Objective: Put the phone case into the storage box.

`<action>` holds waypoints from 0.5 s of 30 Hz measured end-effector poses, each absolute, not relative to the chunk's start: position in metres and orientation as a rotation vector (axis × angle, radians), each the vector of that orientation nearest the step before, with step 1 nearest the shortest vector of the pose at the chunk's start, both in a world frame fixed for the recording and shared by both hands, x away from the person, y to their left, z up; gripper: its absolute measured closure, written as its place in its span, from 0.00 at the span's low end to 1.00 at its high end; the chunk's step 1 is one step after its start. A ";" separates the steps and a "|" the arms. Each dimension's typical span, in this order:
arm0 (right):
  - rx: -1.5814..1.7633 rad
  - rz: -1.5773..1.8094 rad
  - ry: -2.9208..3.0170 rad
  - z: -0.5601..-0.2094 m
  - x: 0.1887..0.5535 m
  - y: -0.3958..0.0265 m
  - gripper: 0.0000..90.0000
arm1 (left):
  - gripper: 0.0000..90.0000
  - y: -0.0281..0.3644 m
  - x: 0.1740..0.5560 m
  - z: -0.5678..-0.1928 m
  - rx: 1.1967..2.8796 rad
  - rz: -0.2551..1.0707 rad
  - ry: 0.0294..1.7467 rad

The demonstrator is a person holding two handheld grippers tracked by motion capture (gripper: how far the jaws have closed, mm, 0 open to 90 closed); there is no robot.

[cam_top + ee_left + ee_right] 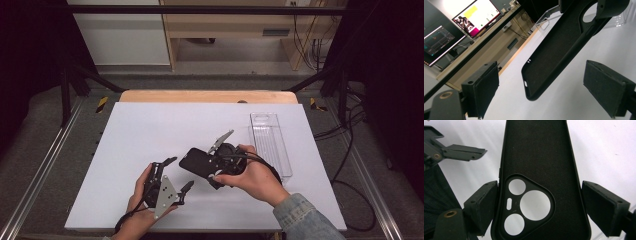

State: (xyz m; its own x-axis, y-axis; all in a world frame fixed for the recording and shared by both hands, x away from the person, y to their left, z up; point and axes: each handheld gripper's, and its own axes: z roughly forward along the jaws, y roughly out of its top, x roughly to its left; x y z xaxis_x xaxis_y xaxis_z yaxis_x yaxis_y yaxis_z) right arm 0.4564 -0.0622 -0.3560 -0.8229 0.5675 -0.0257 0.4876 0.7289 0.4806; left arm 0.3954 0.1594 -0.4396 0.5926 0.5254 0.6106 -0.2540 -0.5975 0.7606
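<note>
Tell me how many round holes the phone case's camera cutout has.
3. In the right gripper view the phone case shows a small hole upper left, a large one at right and one lower left, plus a small slot.

phone case (536, 157) — black | table (150, 130) — white | tray (270, 142) — clear

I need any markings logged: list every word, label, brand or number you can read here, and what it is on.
No text can be read.
Phone case: plain black, no brand or label showing.
Two monitors: something is displayed, too small and blurred to read.
Clear plastic tray: no label visible.
</note>
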 end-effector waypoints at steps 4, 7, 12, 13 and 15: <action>0.840 0.695 2.766 -0.357 0.456 -0.059 0.18 | 0.15 0.157 0.395 -0.443 1.954 1.122 0.185; 0.844 0.695 2.770 -0.357 0.456 -0.057 0.18 | 0.16 0.156 0.394 -0.443 1.958 1.128 0.176; 0.840 0.694 2.772 -0.356 0.456 -0.055 0.18 | 0.18 0.155 0.394 -0.443 1.958 1.129 0.170; 0.835 0.687 2.774 -0.356 0.455 -0.055 0.18 | 0.19 0.155 0.394 -0.444 1.958 1.131 0.170; 0.825 0.687 2.778 -0.356 0.455 -0.054 0.18 | 0.19 0.155 0.393 -0.444 1.958 1.132 0.169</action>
State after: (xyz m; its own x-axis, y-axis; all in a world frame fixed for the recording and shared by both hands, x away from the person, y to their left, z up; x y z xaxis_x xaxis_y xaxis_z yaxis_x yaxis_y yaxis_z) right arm 0.4549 -0.0542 -0.3564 -0.8342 0.5509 -0.0253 0.4757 0.7419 0.4725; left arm 0.3934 0.1551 -0.4435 0.5821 0.4882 0.6503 -0.2769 -0.6329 0.7230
